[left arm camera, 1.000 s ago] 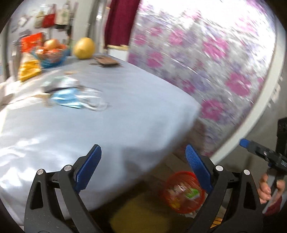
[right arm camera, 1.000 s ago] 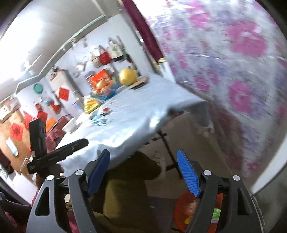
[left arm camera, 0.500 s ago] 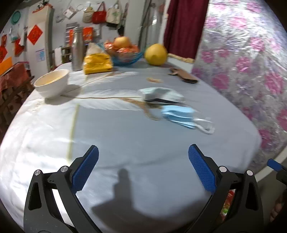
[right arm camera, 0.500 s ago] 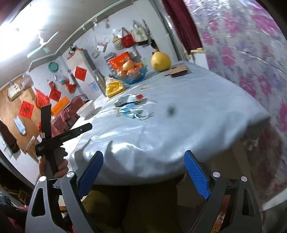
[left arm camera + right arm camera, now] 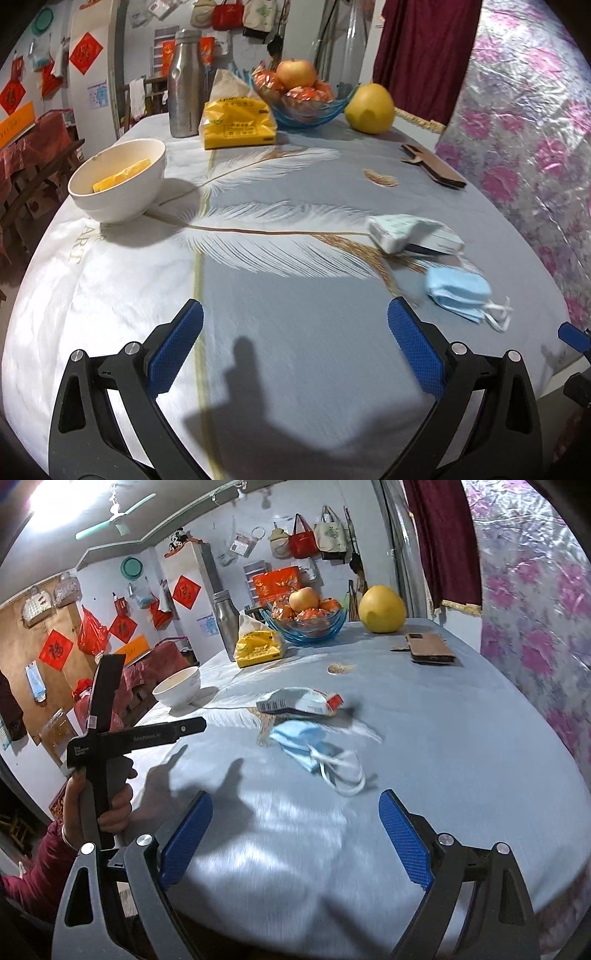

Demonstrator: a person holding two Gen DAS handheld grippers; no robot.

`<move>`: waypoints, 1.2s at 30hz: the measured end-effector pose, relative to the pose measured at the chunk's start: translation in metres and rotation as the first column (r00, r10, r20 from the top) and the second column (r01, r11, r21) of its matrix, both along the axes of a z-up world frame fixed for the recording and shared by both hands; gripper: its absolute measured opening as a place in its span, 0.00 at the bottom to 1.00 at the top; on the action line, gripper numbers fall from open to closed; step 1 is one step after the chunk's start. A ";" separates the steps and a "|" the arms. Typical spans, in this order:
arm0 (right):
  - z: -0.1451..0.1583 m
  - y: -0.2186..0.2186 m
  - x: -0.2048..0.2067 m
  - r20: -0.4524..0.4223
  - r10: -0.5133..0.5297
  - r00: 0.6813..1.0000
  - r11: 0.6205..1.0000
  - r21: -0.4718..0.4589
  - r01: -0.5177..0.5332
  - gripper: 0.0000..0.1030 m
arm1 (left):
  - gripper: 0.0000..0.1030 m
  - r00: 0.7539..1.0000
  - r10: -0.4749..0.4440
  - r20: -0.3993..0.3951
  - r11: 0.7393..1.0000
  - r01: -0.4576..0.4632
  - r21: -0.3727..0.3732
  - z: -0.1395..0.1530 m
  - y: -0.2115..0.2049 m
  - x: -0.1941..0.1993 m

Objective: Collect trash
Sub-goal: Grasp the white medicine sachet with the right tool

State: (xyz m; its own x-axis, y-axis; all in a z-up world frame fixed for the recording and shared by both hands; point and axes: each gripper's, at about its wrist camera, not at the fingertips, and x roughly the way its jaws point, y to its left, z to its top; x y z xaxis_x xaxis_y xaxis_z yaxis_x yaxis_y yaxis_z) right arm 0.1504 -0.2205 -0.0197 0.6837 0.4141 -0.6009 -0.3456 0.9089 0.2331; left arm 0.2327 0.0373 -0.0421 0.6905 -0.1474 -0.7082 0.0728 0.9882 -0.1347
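The crumpled blue face mask [image 5: 301, 744] lay on the grey tablecloth [image 5: 461, 746], near the table edge, its white ear loops [image 5: 341, 771] spread toward the right gripper [image 5: 295, 840]. Just behind it, touching or almost touching, lay a flattened white wrapper [image 5: 299, 701] with a barcode and a red corner. Farther back was a small brownish scrap [image 5: 340, 668].

The right gripper had its jaws released wide and empty, above the cloth in front of the mask. The left gripper [image 5: 295, 347] was also spread wide and held nothing; the mask [image 5: 456, 290] was to its right.

I think the thin loops could slip between the blue ribbed pads [image 5: 404, 840], and a low pinch could catch the soft cloth and pull it. Then the white bowl [image 5: 118, 177] and the steel bottle [image 5: 184, 85] could shift. The brown phone case [image 5: 430, 648] is not trash and could be taken by mistake.
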 end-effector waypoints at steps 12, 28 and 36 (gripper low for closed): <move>-0.004 0.039 0.063 -0.028 0.037 0.999 0.997 -0.064 -0.039 0.87 | 0.93 0.996 -0.021 -0.086 0.989 0.008 -0.150 -0.018 0.024 0.027; -0.014 0.066 0.163 -0.083 0.010 0.997 0.986 -0.167 -0.024 0.87 | 0.93 0.998 -0.014 -0.055 0.956 -0.003 -0.292 -0.016 0.041 0.023; -0.024 0.083 0.159 -0.223 0.190 0.956 0.982 0.032 -0.188 0.77 | 0.93 0.999 -0.012 -0.051 0.948 -0.005 -0.319 -0.017 0.045 0.023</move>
